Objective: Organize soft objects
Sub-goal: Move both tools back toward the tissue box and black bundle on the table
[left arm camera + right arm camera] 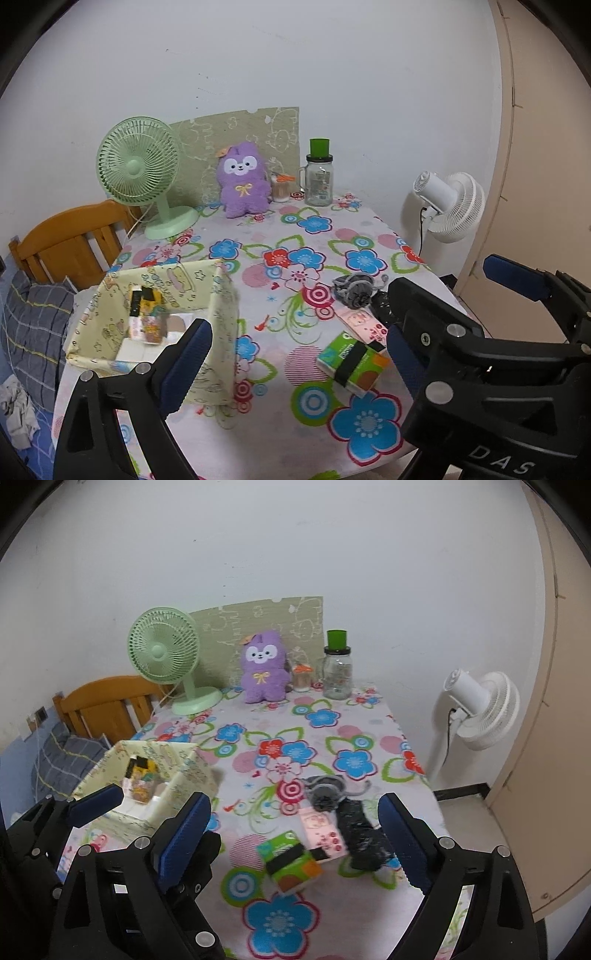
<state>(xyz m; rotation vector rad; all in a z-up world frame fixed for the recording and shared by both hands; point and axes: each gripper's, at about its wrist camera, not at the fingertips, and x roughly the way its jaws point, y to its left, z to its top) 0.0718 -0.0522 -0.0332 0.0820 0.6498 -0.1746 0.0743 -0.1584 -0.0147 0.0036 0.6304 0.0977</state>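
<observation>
Floral-clothed desk [295, 738] carries, largest first, fabric bin [177, 775] at left, then tissue pack [290, 860] near the front edge: with both your hand-held grippers, left [295, 354] and right [295, 834], spread and empty, straddle the pack squarely before squeezing gently.

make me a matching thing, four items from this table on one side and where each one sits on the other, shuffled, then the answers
Items:
1. green fan
2. purple plush toy
3. green tissue pack
4. fabric box

Places:
A. near edge of the table, lying flat, with a black band across it
B. far left corner of the table
C. left side of the table, open top, packets inside
D. back of the table, upright, between the fan and the glass jar

Pairs: 1-B, 2-D, 3-A, 4-C
</observation>
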